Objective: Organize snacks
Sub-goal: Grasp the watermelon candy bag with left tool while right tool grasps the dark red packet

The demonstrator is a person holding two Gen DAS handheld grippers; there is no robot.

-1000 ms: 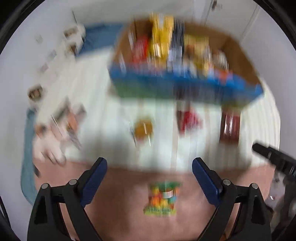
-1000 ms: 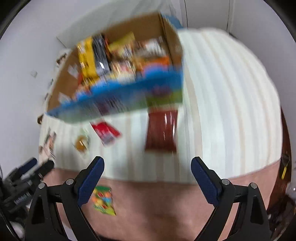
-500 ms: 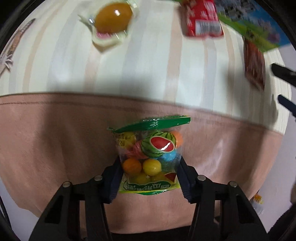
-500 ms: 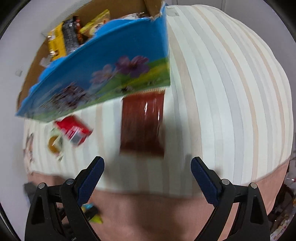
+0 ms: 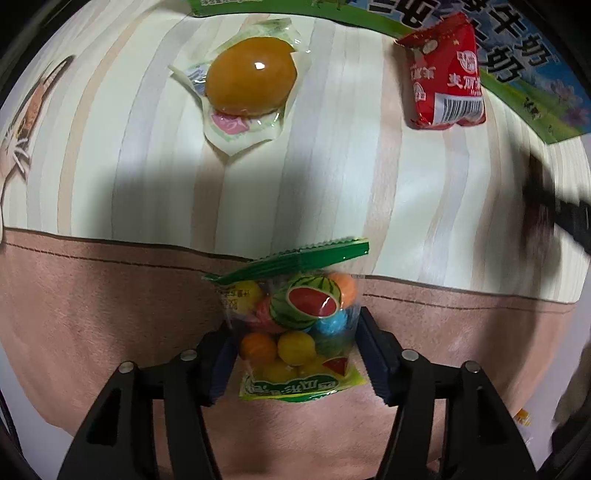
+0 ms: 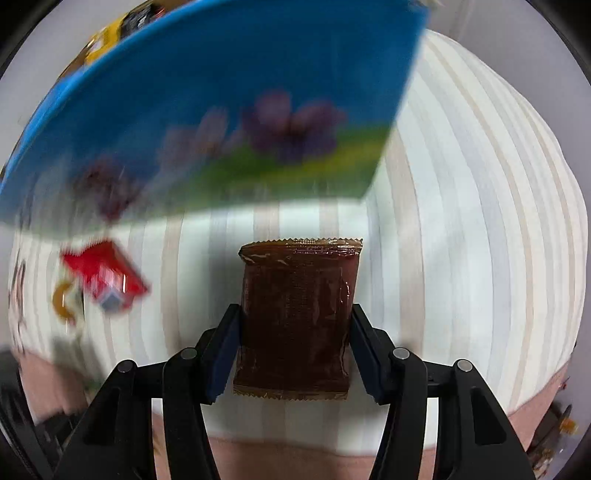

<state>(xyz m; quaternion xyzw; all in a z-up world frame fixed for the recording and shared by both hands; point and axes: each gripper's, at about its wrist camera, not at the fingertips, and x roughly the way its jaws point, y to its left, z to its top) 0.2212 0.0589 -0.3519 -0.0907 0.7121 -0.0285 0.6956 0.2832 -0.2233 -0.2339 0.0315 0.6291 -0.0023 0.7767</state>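
The left claw (image 5: 295,354), opening, brackets a clear green-topped candy-ball bag (image 5: 297,325), long axis pointing away, bottom lettering unreadable. The right claw (image 6: 293,349), closing, pinches a flat brown foil packet (image 6: 295,317), likewise lengthwise.

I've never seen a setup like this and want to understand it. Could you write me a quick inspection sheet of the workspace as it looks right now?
Surface: striped cream cloth with a pinkish-brown border.
Job's things: bag of fruit-shaped candies; brown packet; red packet; sealed orange-brown snack; blue box holding more snacks.
Clutter: nothing seen.
Grippers: left gripper has the candy bag between its jaws, which are opening; right gripper has the brown packet between its jaws, which are closing, pads at the packet's sides.
Cables: nothing seen.
Surroundings: pale wall behind; the rest is too blurred to tell.
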